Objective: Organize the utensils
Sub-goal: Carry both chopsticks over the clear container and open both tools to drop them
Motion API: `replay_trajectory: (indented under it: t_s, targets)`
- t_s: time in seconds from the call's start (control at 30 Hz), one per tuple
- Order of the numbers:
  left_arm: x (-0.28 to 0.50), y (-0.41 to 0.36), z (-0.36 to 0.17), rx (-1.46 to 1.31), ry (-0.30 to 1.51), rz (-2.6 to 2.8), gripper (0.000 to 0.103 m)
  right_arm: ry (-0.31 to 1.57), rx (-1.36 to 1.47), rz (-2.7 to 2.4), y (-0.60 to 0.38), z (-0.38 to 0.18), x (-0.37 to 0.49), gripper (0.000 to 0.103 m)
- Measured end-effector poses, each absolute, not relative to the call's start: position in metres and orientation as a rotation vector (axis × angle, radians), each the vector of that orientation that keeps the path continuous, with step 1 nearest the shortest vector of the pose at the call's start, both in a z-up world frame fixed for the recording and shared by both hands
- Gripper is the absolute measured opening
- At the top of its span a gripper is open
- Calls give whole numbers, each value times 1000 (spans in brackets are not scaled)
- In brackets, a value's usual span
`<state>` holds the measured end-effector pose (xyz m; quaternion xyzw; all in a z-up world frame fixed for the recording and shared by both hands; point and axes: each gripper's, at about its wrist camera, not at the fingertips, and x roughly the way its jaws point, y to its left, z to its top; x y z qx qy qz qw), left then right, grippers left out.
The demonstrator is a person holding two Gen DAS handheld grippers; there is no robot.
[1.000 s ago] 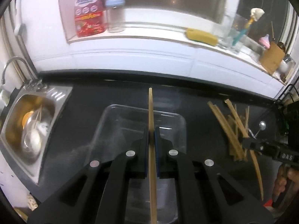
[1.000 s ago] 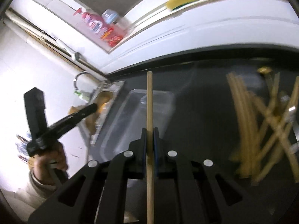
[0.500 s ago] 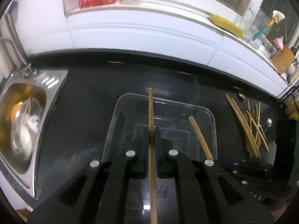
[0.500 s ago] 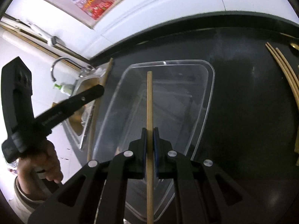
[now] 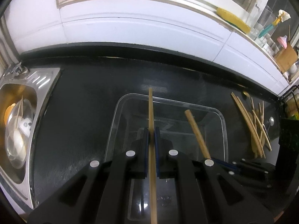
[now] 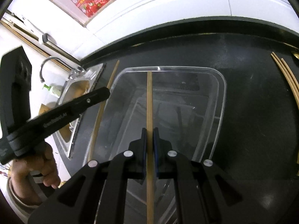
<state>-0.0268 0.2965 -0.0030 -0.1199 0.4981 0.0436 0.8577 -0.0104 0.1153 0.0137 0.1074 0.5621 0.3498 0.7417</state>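
A clear plastic container [image 5: 225, 130] sits on the black counter. My left gripper [image 5: 151, 130] is shut on a wooden chopstick [image 5: 151, 104] that points over the container's far rim. My right gripper [image 6: 149, 131] is shut on a second chopstick [image 6: 149, 97], held above the container [image 6: 222, 93]. In the left wrist view that second chopstick [image 5: 195, 130] slants over the container's right half, with the right gripper [image 5: 216, 161] behind it. The right wrist view shows the left gripper [image 6: 104, 94] and its chopstick [image 6: 100, 112] along the container's left side.
A loose pile of chopsticks [image 5: 250, 123] and a metal spoon [image 5: 271, 120] lie on the counter to the right. A steel sink [image 5: 46, 85] with dishes is at the left. A hand [image 6: 46, 166] holds the left gripper. A white tiled wall and a sill run behind.
Both grippers have come down and in over the clear container, each still holding its chopstick. The right one swung left, away from the chopstick pile.
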Motion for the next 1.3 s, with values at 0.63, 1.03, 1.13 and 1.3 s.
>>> replay_trajectory:
  t_s: [0.63, 1.03, 1.13, 1.3]
  targets:
    - [-24, 267, 31, -210, 978, 130, 97, 988, 16, 678, 41, 48, -54, 96]
    - [-9, 155, 35, -173, 970, -63, 97, 968, 147, 365, -153, 34, -39, 96]
    - [3, 97, 20, -79, 1022, -124, 97, 983, 152, 265, -202, 23, -39, 96]
    - [33, 43, -15, -25, 1103, -123, 97, 1023, 210, 118, -263, 6, -41, 96]
